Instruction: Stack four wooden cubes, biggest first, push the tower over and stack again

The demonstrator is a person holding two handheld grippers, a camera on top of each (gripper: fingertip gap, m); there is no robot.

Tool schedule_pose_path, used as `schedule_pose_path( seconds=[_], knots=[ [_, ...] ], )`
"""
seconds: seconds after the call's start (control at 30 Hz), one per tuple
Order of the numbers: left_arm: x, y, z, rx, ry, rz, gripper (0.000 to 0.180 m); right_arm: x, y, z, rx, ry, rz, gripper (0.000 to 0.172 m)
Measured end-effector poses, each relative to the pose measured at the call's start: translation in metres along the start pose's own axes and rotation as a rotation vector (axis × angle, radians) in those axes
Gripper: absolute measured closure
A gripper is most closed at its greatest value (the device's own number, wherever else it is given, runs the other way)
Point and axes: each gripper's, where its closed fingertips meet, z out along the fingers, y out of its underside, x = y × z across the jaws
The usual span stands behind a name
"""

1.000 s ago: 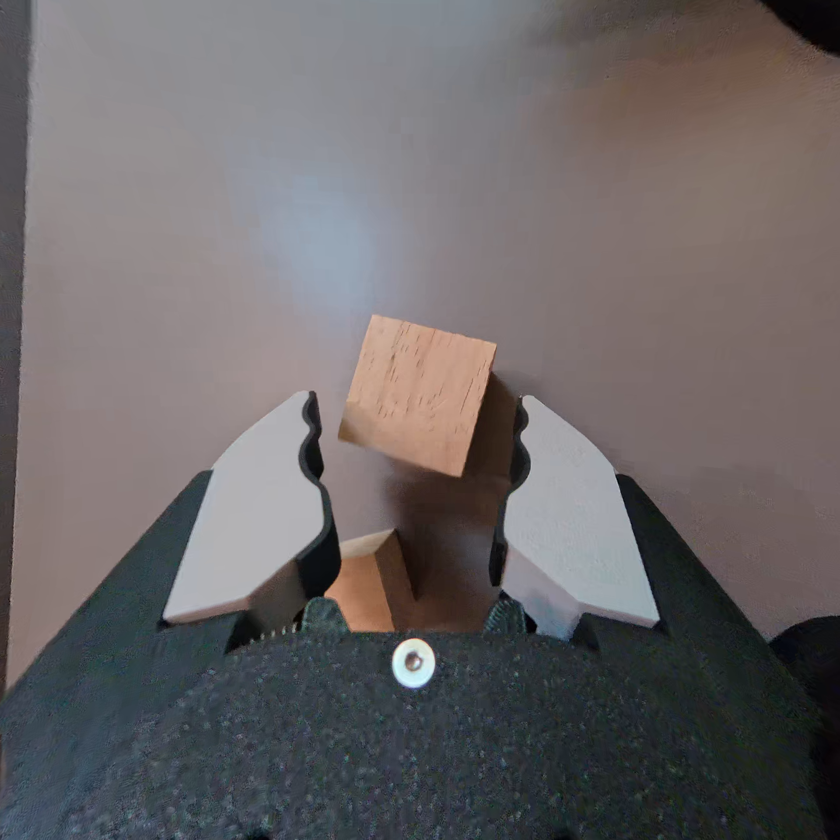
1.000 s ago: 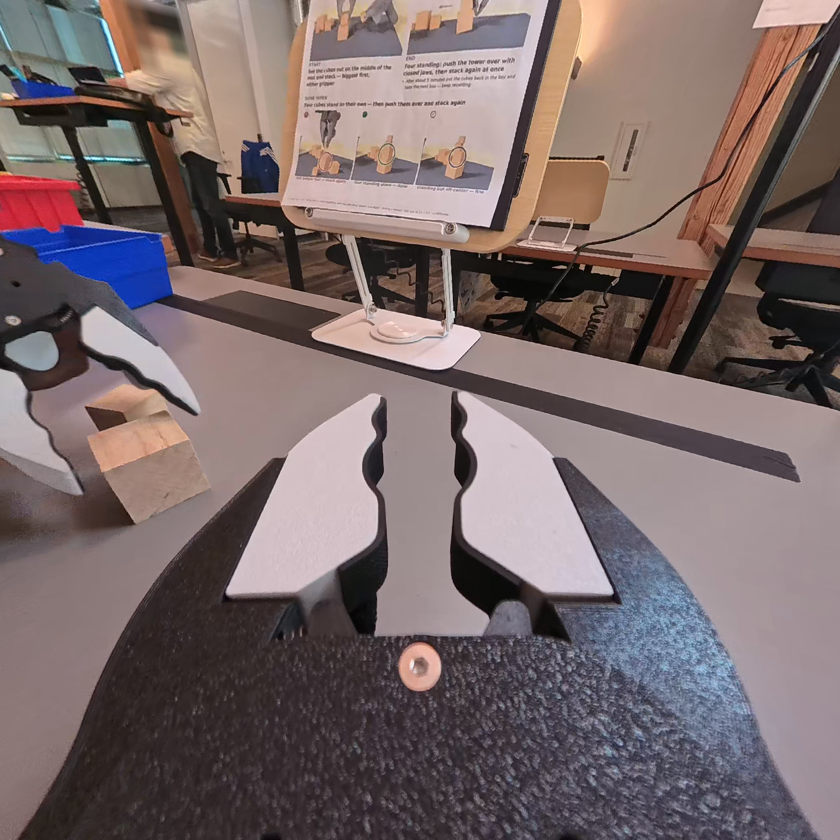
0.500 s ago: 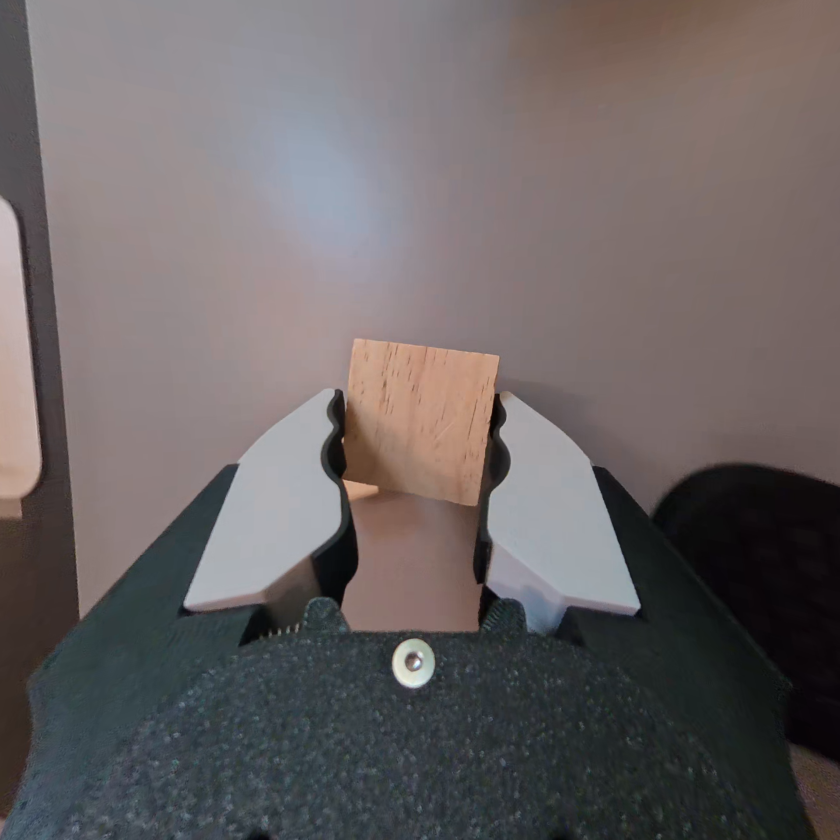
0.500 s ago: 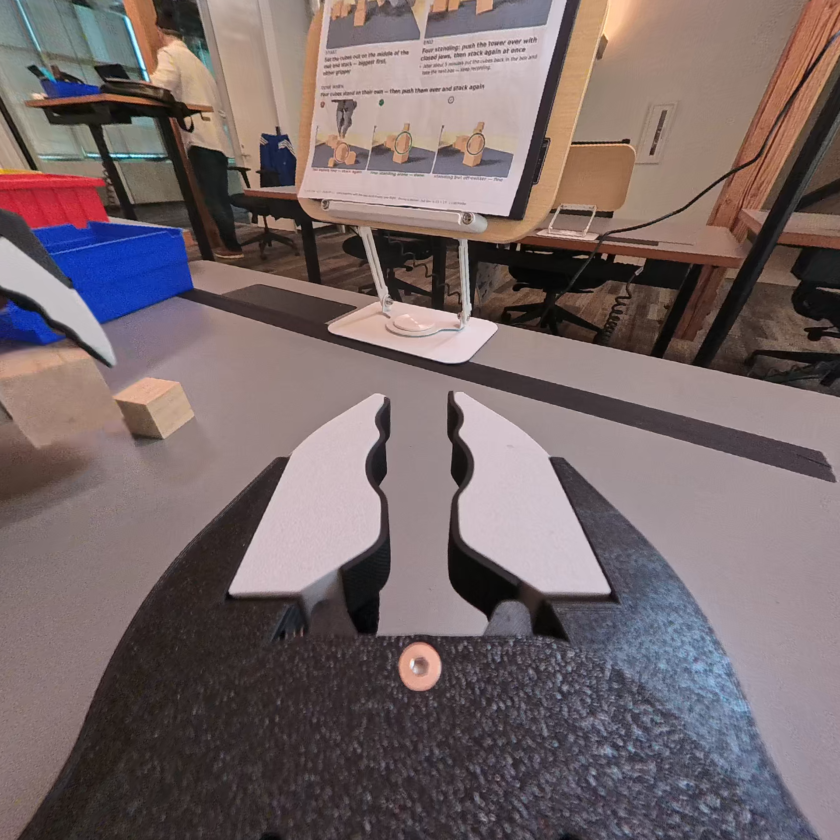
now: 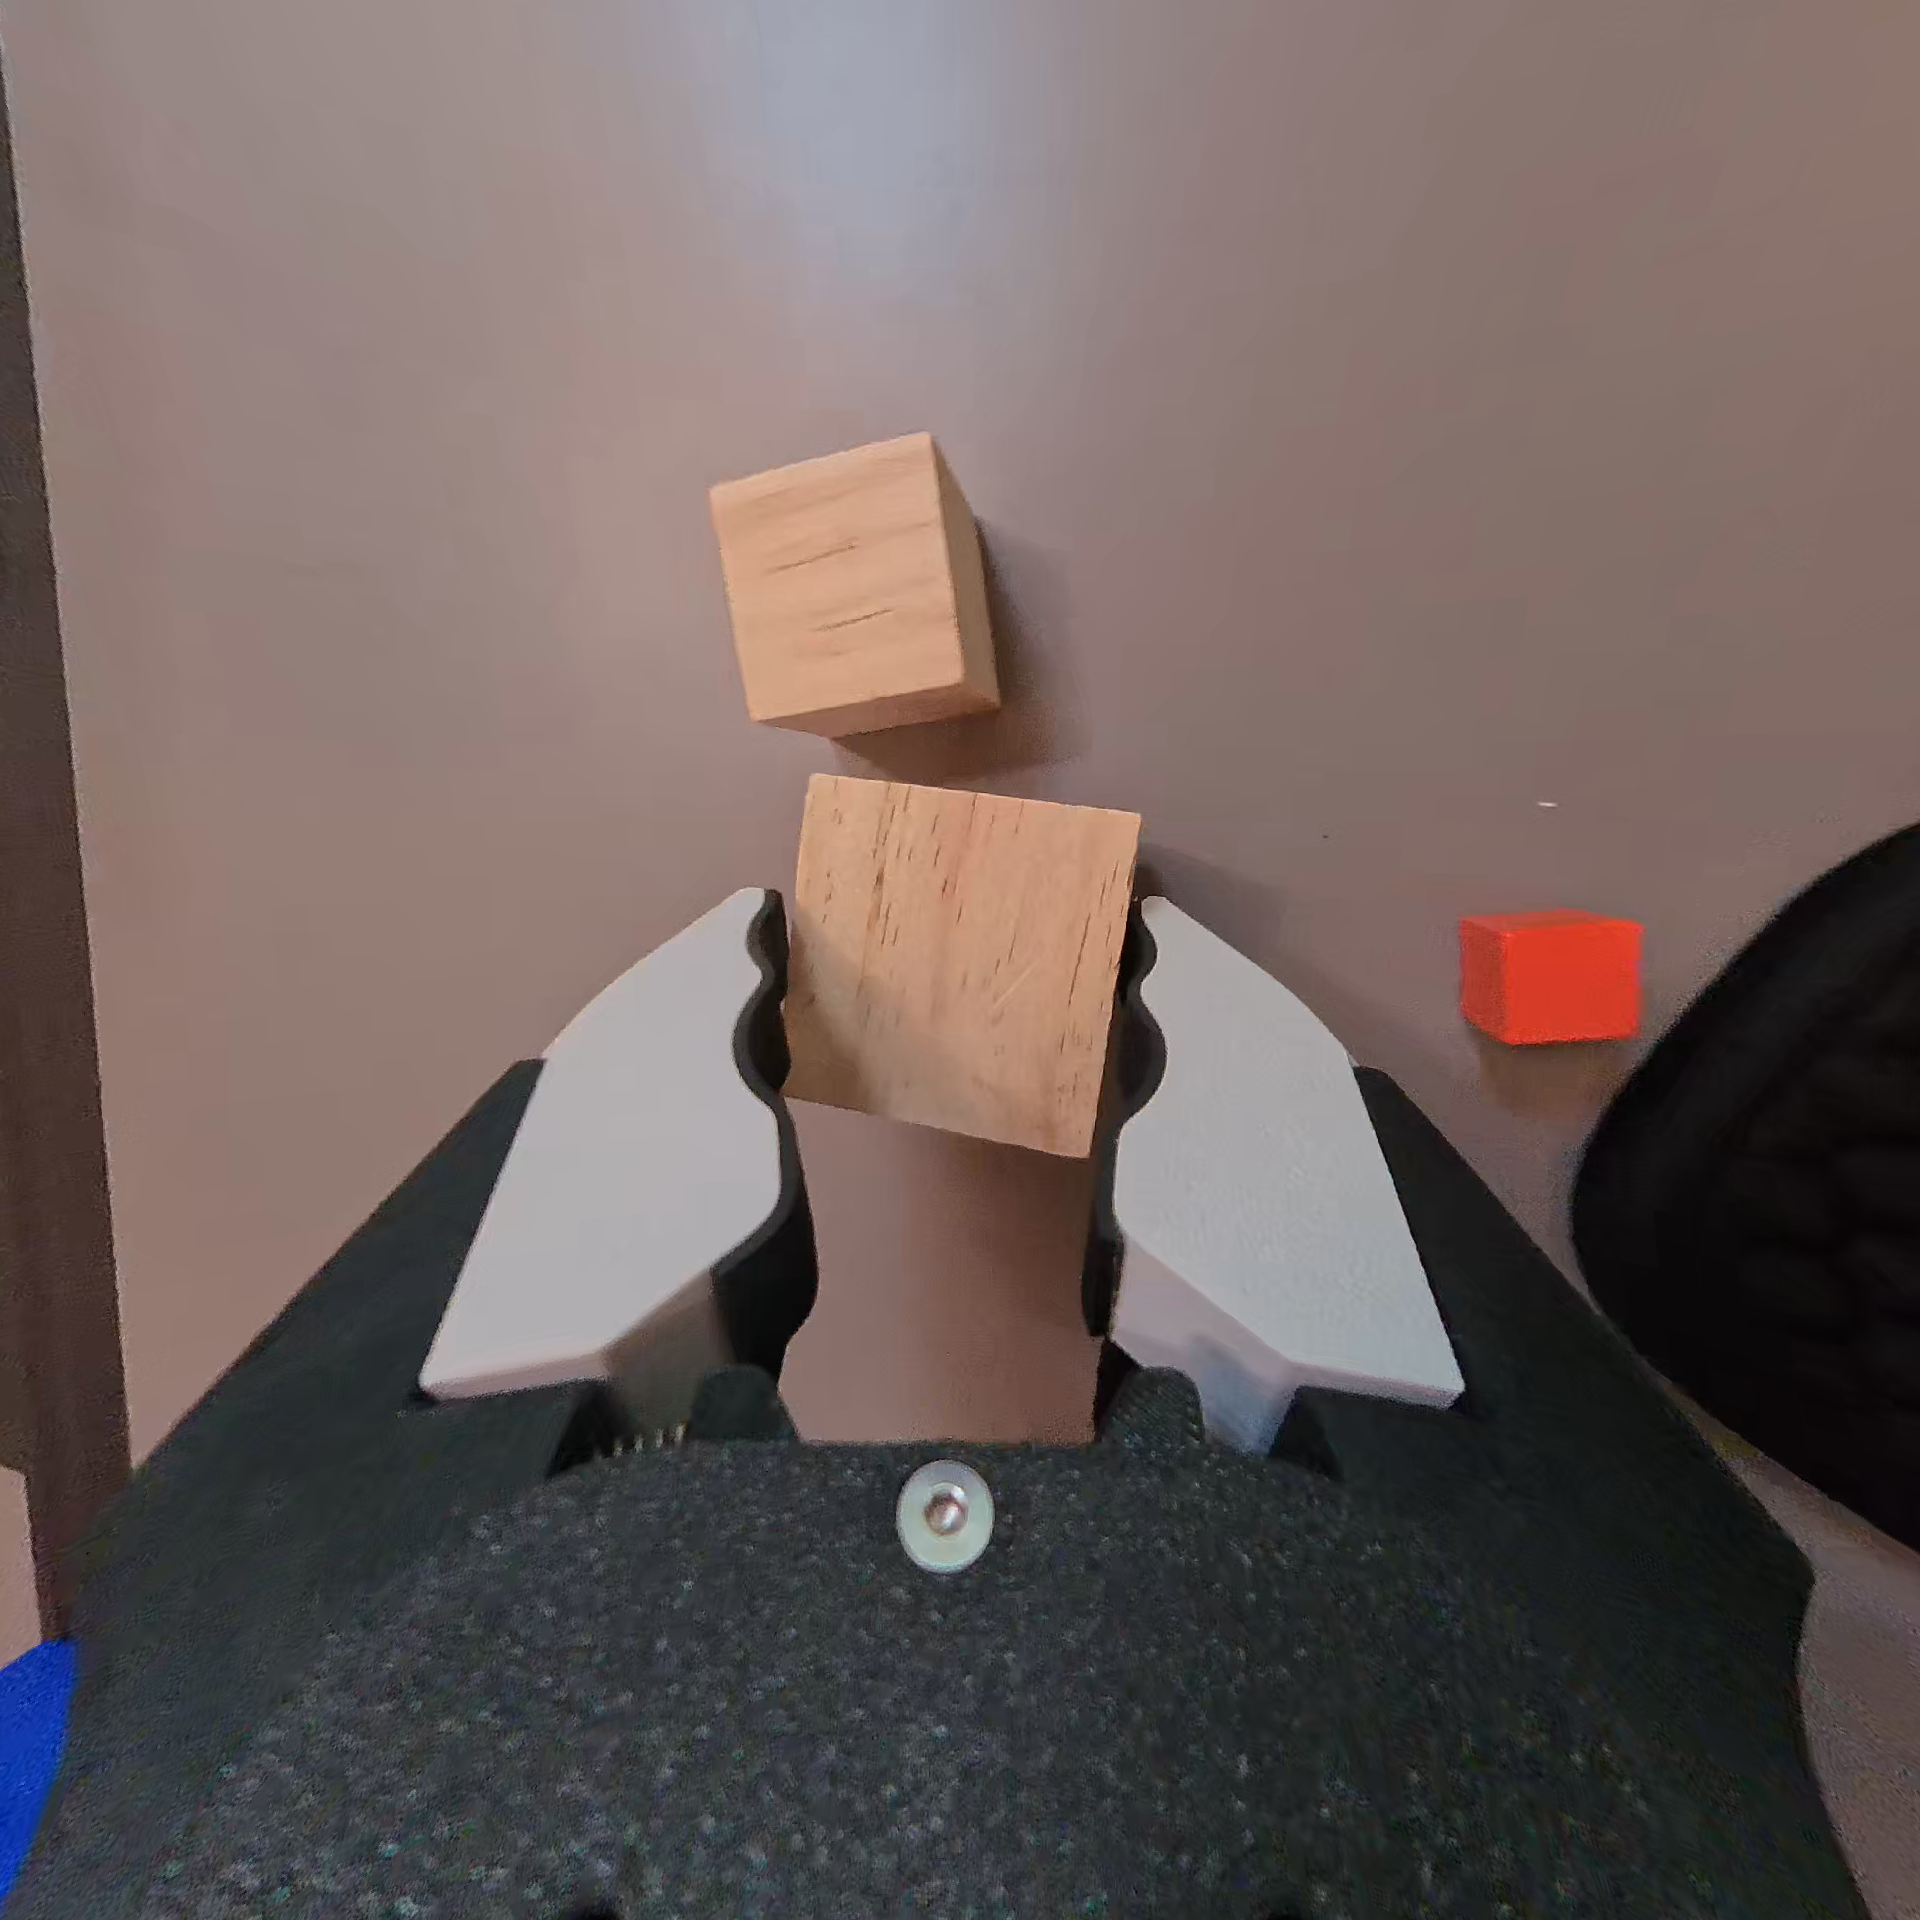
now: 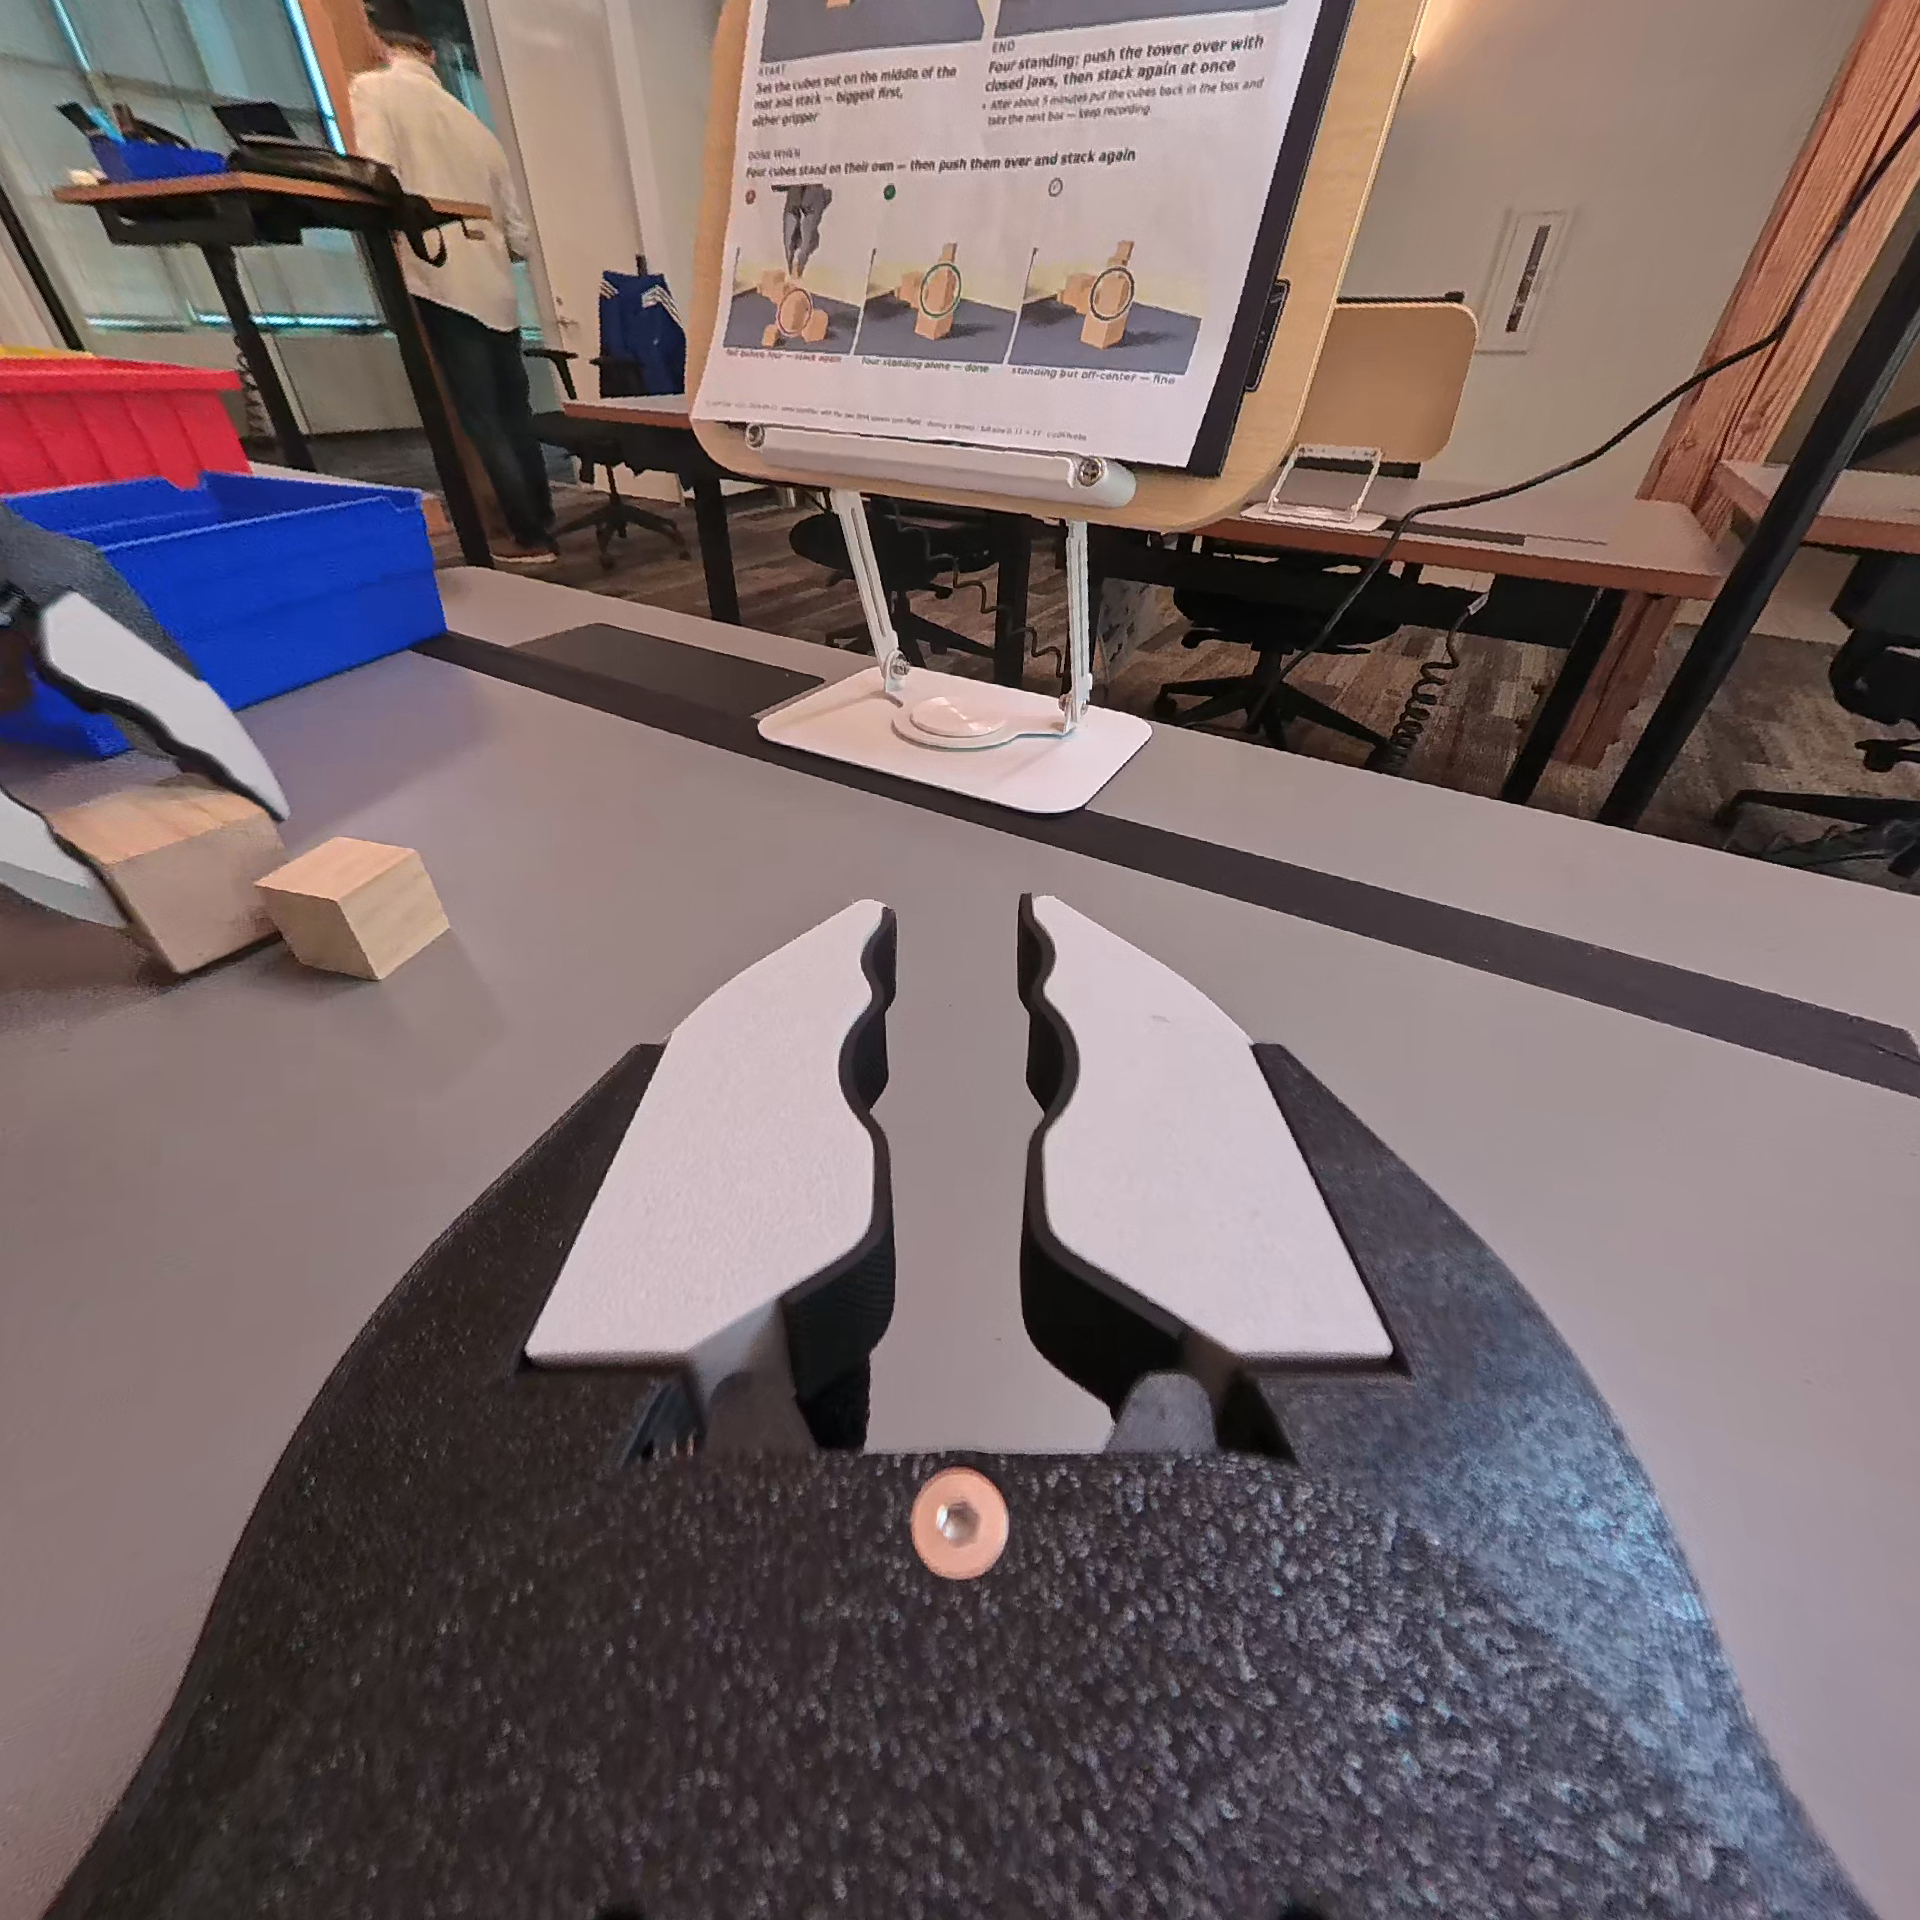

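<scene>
My left gripper (image 5: 954,935) is shut on a large plain wooden cube (image 5: 961,961), both pads pressed on its sides, held tilted just above the grey mat (image 5: 416,520). The right wrist view shows the same gripper and cube at its left edge (image 6: 177,883). A smaller wooden cube (image 5: 852,592) lies on the mat just beyond it and also shows in the right wrist view (image 6: 353,909). A red cube (image 5: 1548,977) lies to the right. My right gripper (image 6: 956,925) hovers over the mat with its jaws a little apart and nothing between them.
A document stand (image 6: 956,727) with an instruction sheet stands at the mat's far edge. Blue (image 6: 260,582) and red (image 6: 104,416) bins sit at the far left. A person (image 6: 457,260) stands in the room behind, among desks and chairs. There is about 35 cm between the tips of the two grippers.
My left gripper closed on the large wooden cube, lifted it and carried it next to the smaller cube. The right gripper stayed put, its jaws narrowing slightly.
</scene>
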Motion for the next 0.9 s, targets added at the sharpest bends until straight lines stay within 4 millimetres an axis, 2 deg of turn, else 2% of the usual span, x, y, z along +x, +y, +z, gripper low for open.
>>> schedule_pose_path(
  seconds=[0.13,0.3,0.4,0.63,0.73,0.9],
  knots=[
    [-0.009,-0.002,0.012,0.01,0.005,0.006,0.119,0.002,0.001,0.0,-0.002,0.006,0.002,0.15],
    [-0.015,-0.008,0.014,0.04,-0.007,0.019,0.117,0.003,0.002,0.0,-0.006,0.006,0.003,0.15],
    [-0.014,-0.012,0.006,0.066,-0.004,-0.002,0.112,0.003,0.002,0.0,-0.005,0.004,0.004,0.15],
    [-0.017,-0.025,-0.015,0.171,-0.025,-0.08,0.115,-0.001,0.002,0.002,-0.007,-0.007,0.004,0.15],
    [-0.012,-0.036,-0.011,0.165,0.026,-0.097,0.112,-0.002,0.003,0.003,-0.013,-0.013,0.003,0.15],
    [-0.009,-0.051,0.007,0.026,0.087,-0.069,0.11,-0.002,0.003,0.002,-0.015,-0.013,0.006,0.15]
  ],
)
